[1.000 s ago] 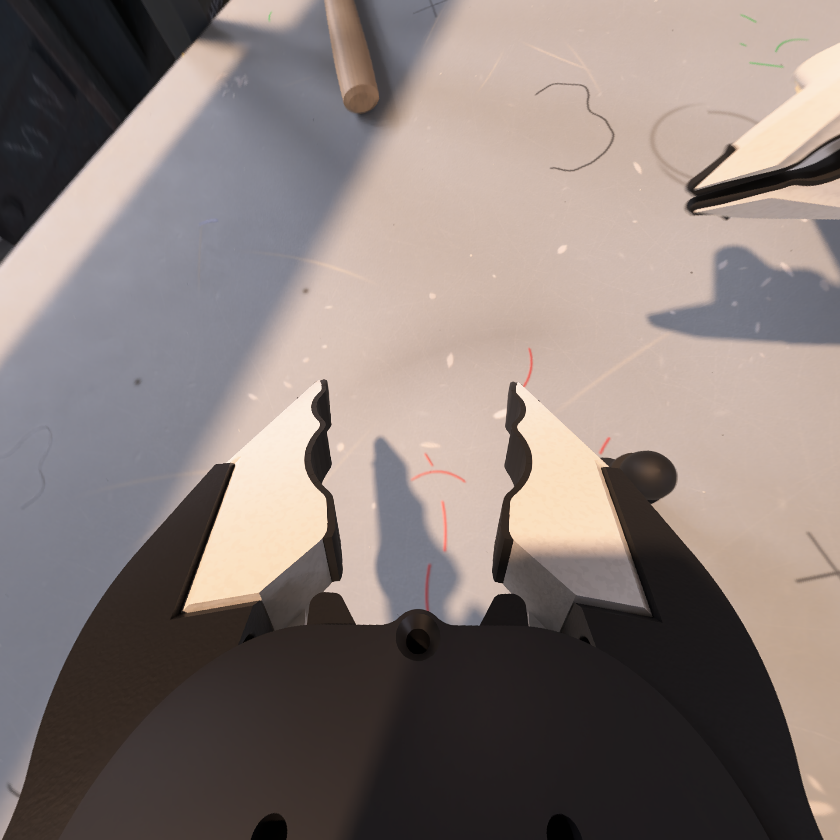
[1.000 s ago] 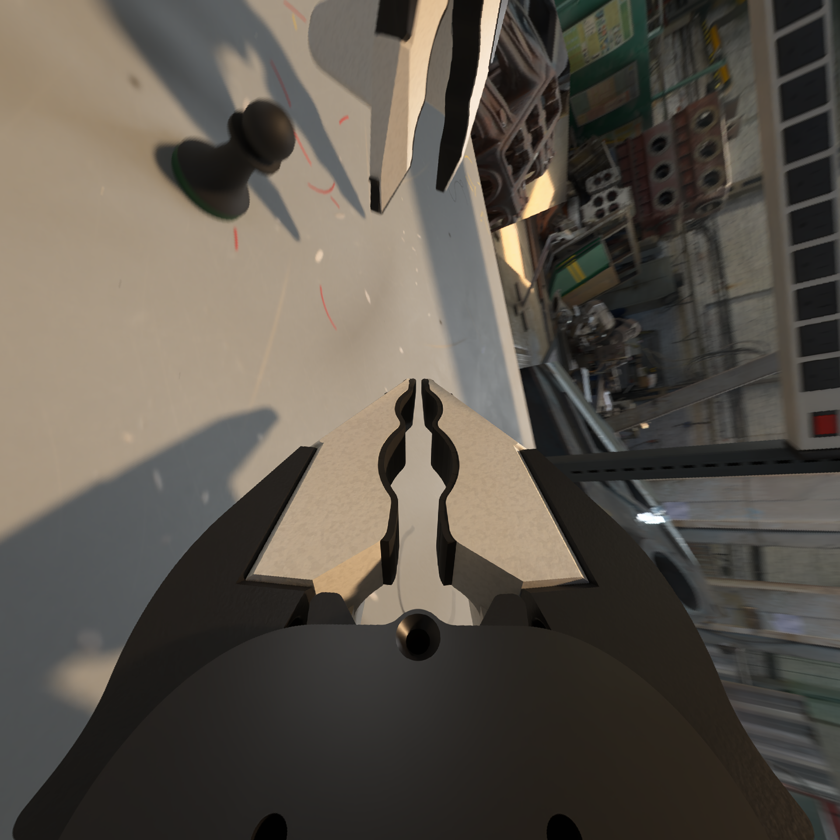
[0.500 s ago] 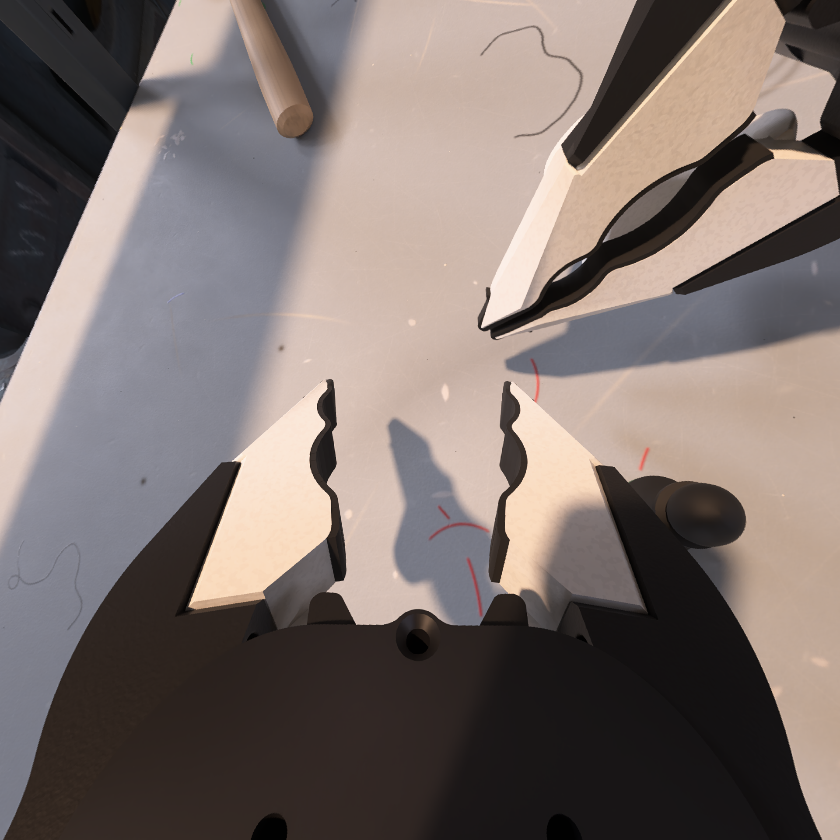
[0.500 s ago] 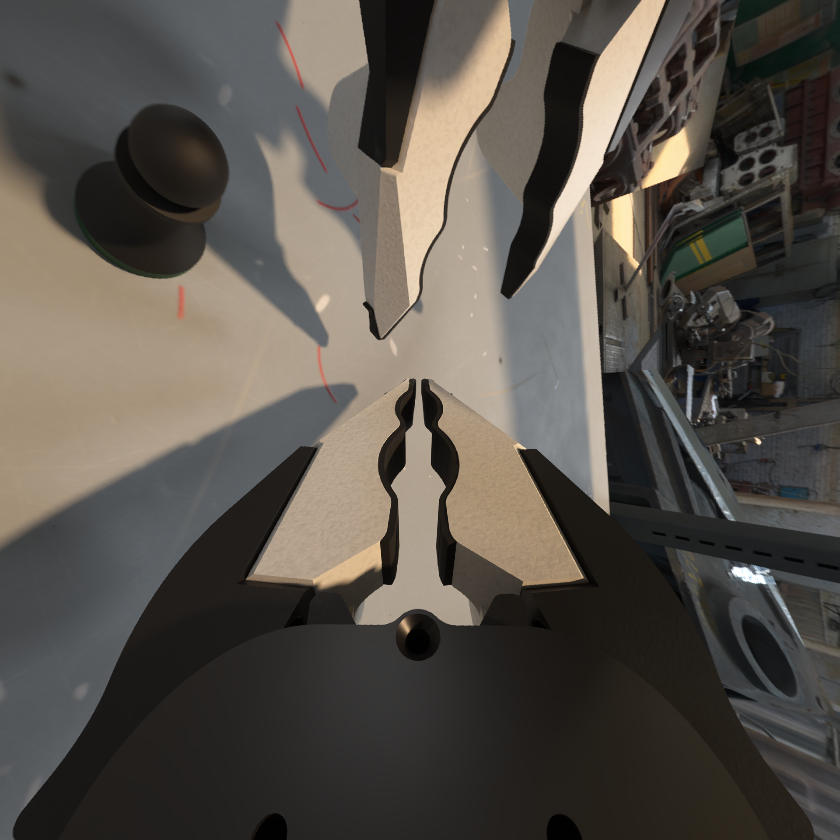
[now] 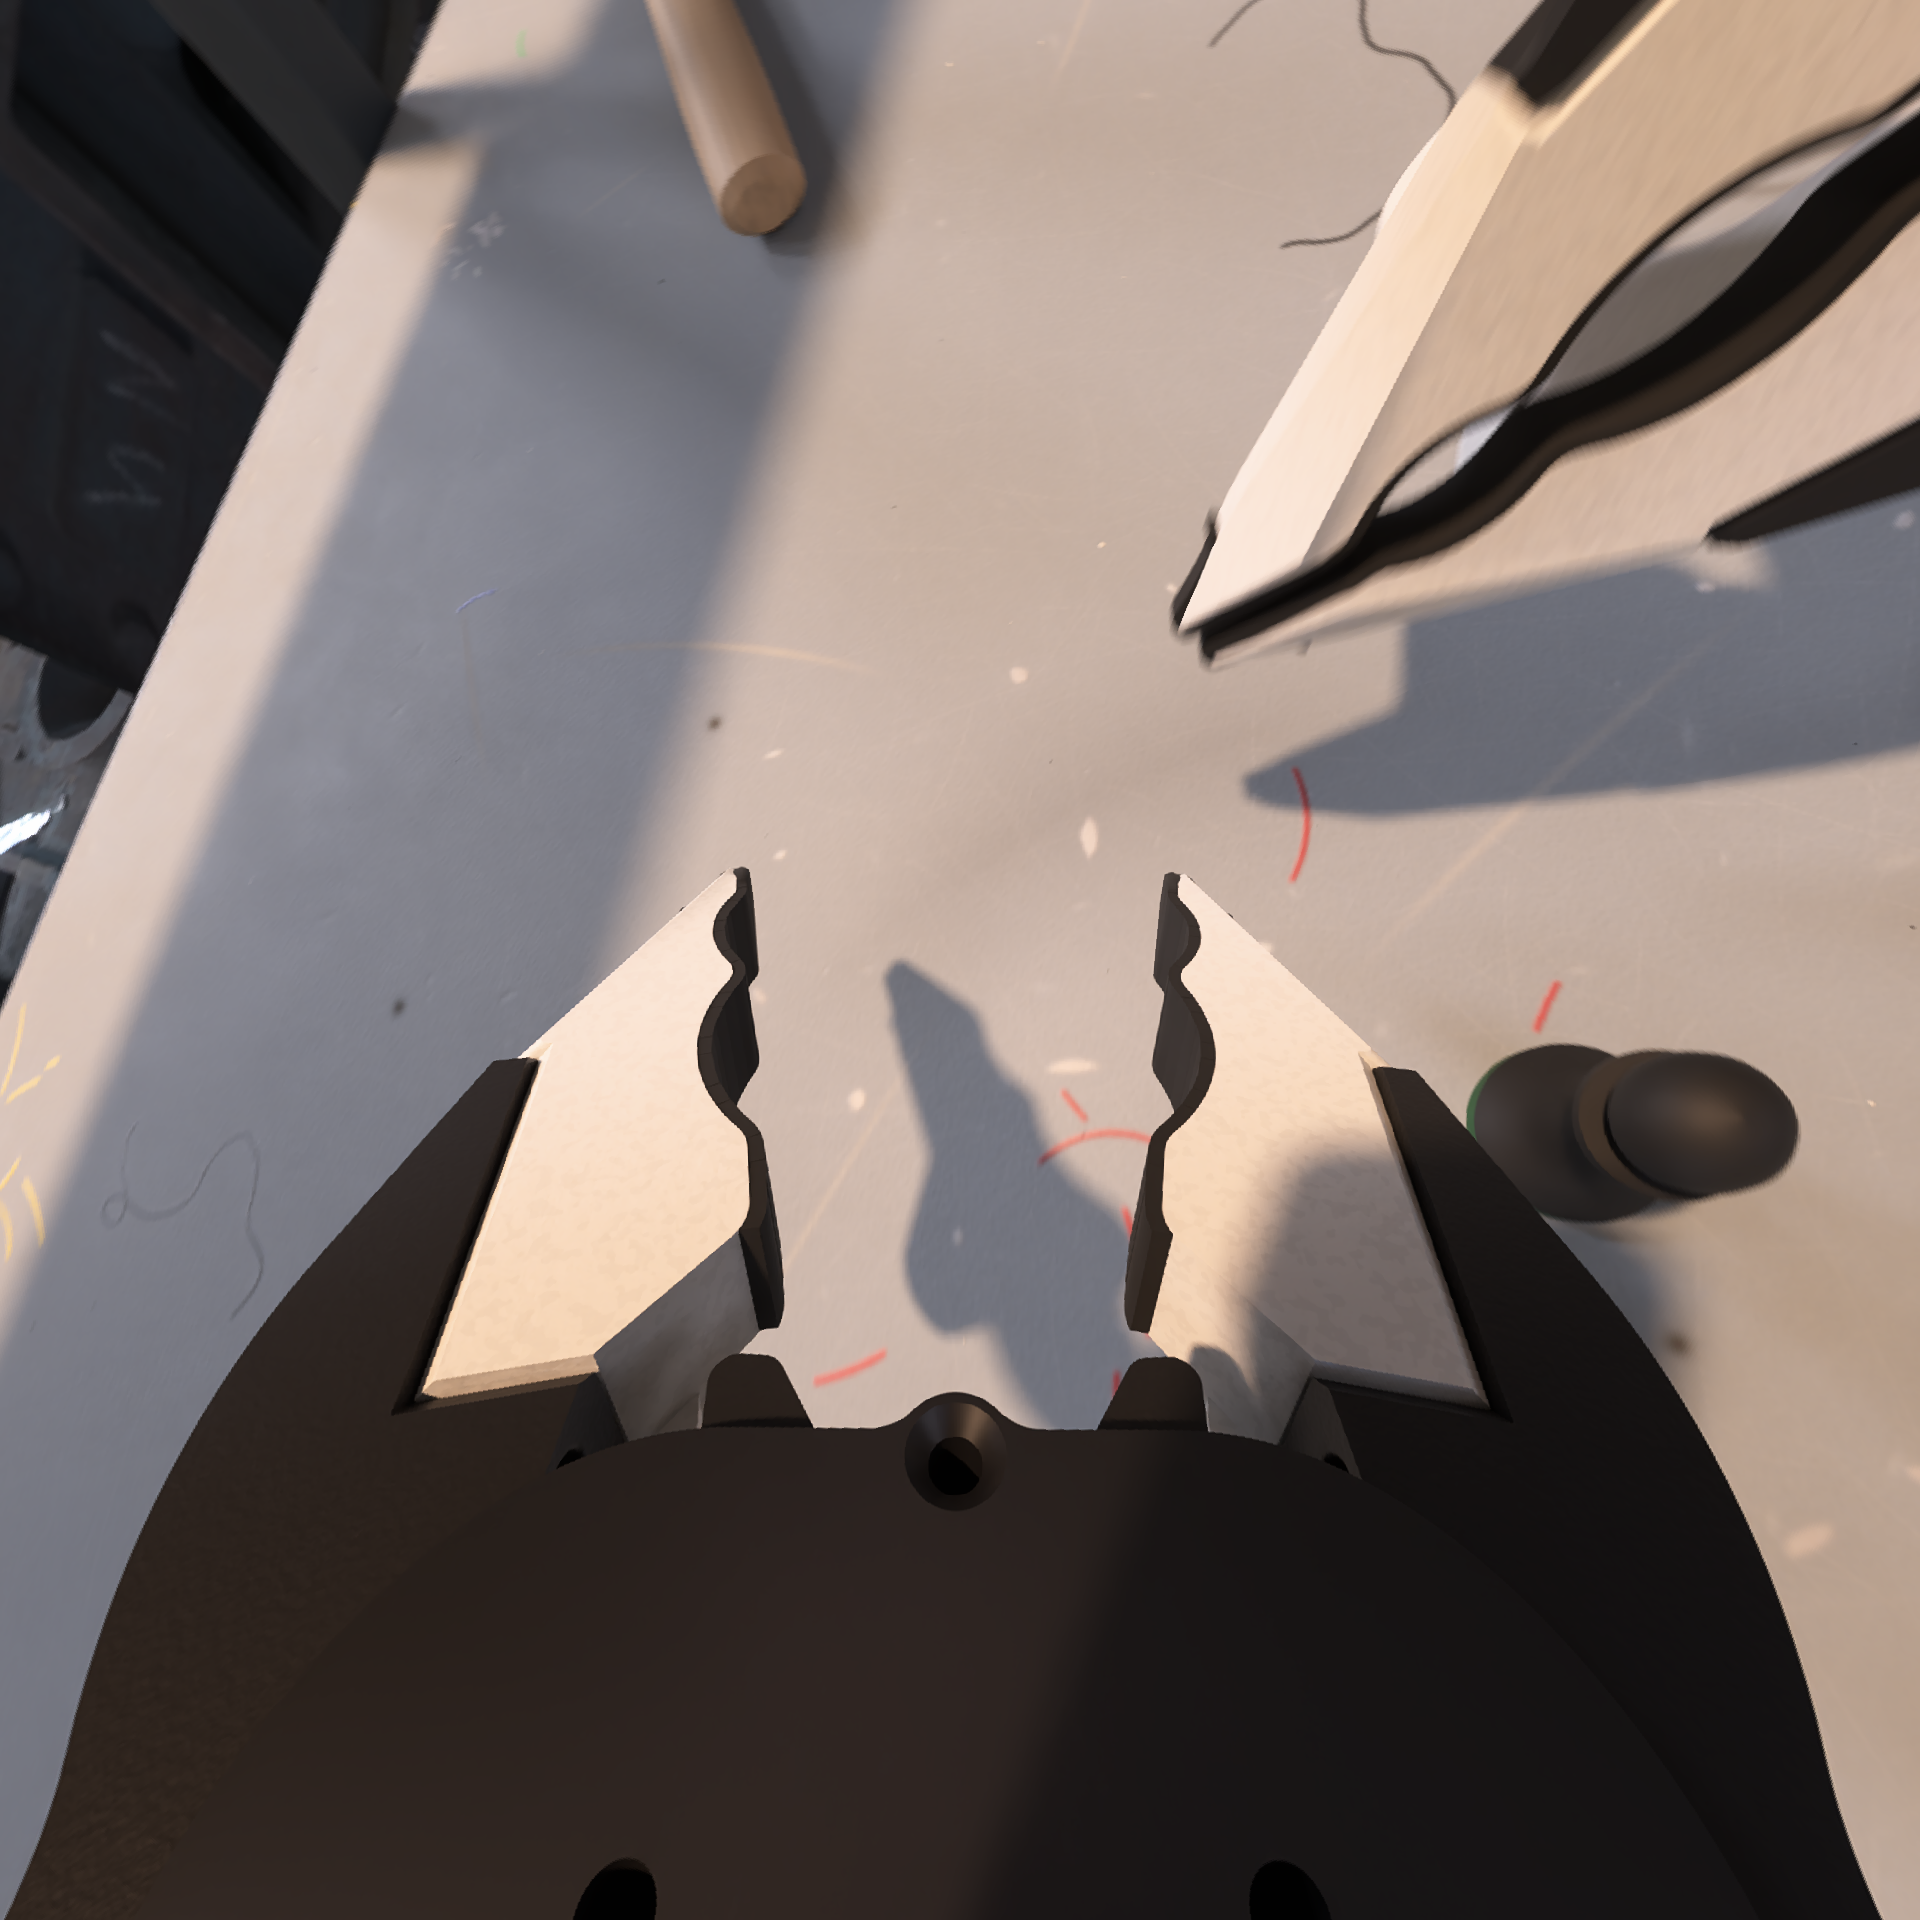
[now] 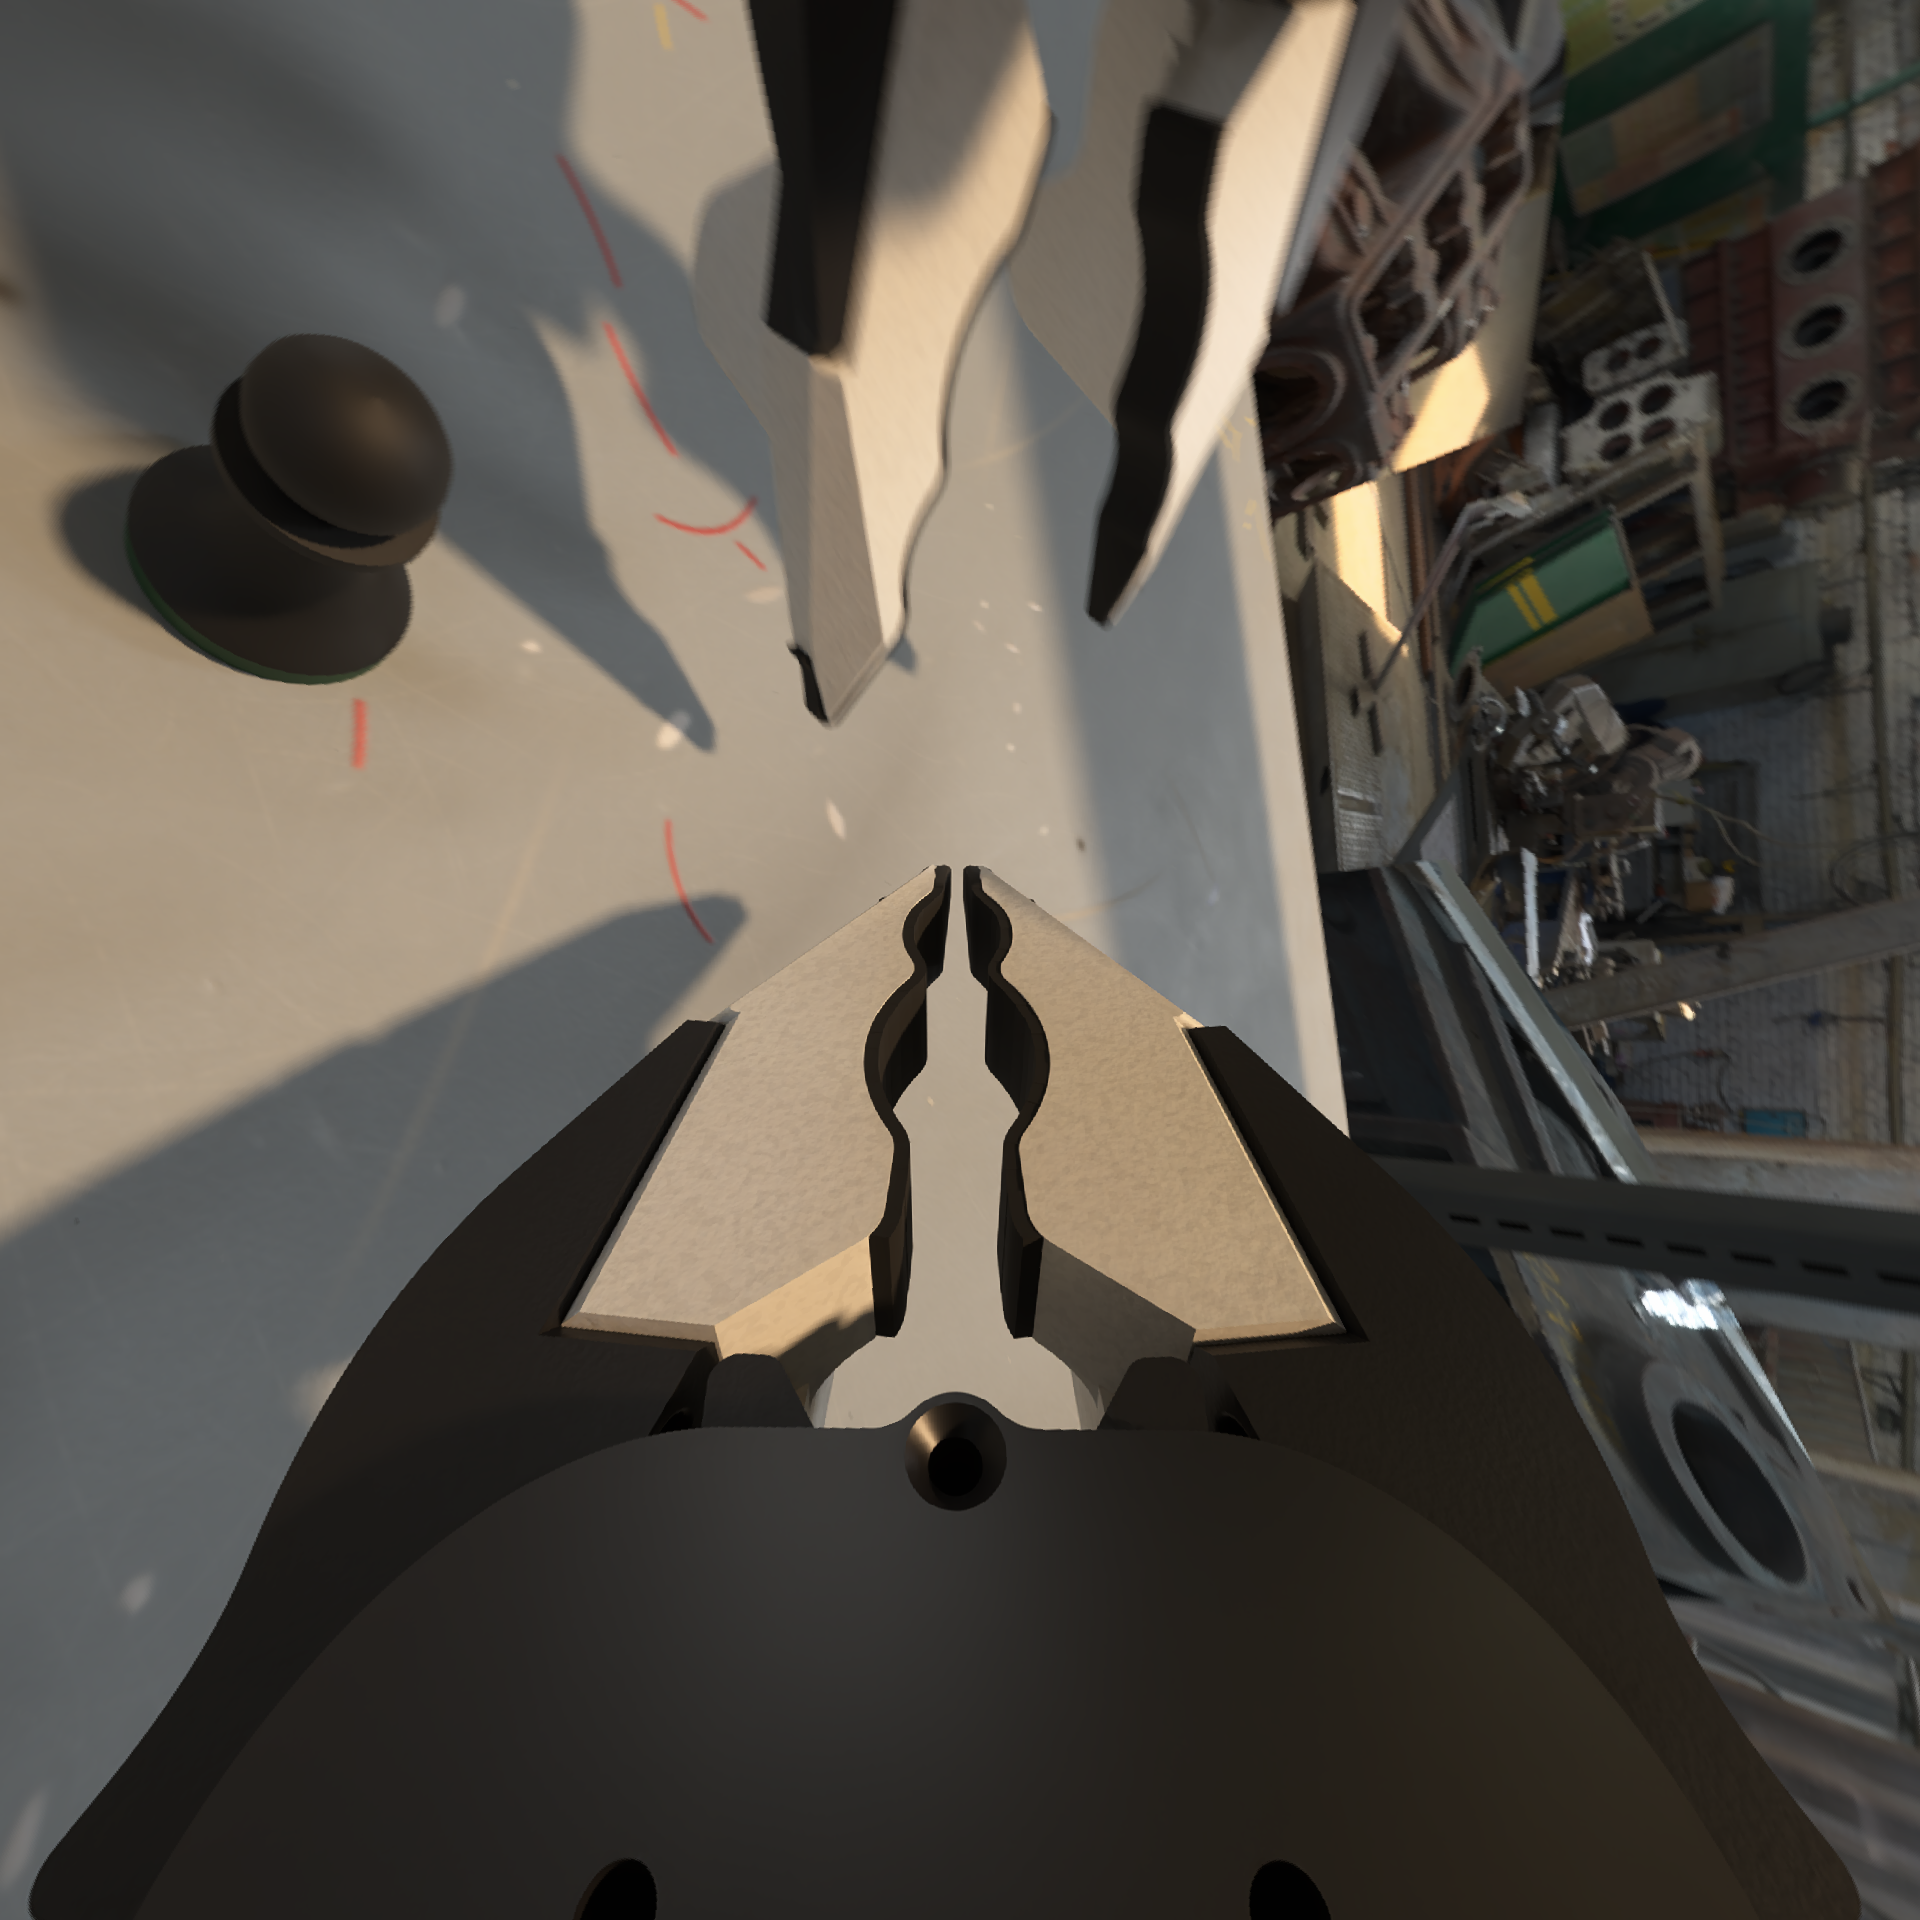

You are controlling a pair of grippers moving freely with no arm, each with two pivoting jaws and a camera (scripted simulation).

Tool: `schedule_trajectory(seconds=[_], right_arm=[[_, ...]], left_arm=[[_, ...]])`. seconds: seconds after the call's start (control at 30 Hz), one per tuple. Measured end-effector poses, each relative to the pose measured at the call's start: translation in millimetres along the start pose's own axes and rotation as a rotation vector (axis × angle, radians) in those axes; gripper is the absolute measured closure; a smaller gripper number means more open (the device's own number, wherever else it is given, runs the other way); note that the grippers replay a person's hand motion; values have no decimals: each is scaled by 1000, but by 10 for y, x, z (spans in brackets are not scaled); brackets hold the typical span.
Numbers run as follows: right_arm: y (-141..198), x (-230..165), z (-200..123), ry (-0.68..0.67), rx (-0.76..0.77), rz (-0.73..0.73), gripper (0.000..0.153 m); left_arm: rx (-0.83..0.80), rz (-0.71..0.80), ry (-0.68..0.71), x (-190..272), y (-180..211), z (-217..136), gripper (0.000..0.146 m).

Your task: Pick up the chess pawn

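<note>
The black chess pawn (image 5: 1631, 1132) stands upright on the grey table, just right of my left gripper's right finger and outside the jaws. My left gripper (image 5: 956, 883) is open and empty, low over the table. In the right wrist view the pawn (image 6: 301, 509) stands at the upper left, apart from both grippers. My right gripper (image 6: 956, 873) is shut and empty, pointing at the left gripper (image 6: 966, 644), which shows open ahead of it. The right gripper (image 5: 1205, 623) also shows shut at the upper right of the left wrist view.
A wooden dowel (image 5: 727, 114) lies at the far end of the table (image 5: 623, 623). The table's edge runs along the left in the left wrist view, and along the right (image 6: 1299, 831) in the right wrist view, with workshop clutter beyond it.
The pawn now shows more fully beside my left gripper's right finger. The two grippers have come closer together, then eased slightly apart. Both jaws are unchanged.
</note>
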State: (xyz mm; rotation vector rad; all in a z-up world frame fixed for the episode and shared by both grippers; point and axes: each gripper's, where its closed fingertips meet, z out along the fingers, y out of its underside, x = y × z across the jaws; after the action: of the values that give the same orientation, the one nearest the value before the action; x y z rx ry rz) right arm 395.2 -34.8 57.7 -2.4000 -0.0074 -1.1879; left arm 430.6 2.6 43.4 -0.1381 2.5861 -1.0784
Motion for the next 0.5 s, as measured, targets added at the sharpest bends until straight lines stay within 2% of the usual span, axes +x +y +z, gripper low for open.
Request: schedule_trajectory(seconds=[0.07, 0.13, 0.23, 0.3, 0.4, 0.5], right_arm=[[28, 101, -138, 41, 0, 32, 150], [65, 180, -326, 75, 26, 98, 150], [124, 212, -593, 92, 80, 206, 150], [155, 188, -726, 96, 104, 246, 150], [188, 115, -856, 96, 114, 269, 150], [223, 30, -920, 97, 99, 255, 151]], left_arm=[[19, -41, -13, -21, 23, -133, 67], [75, -130, 36, 65, 10, -310, 68], [137, -272, 285, 455, -24, -540, 73], [82, -298, 435, 719, 56, -591, 75], [-22, -256, 442, 863, 205, -506, 80], [-21, -261, 473, 939, 199, -396, 84]])
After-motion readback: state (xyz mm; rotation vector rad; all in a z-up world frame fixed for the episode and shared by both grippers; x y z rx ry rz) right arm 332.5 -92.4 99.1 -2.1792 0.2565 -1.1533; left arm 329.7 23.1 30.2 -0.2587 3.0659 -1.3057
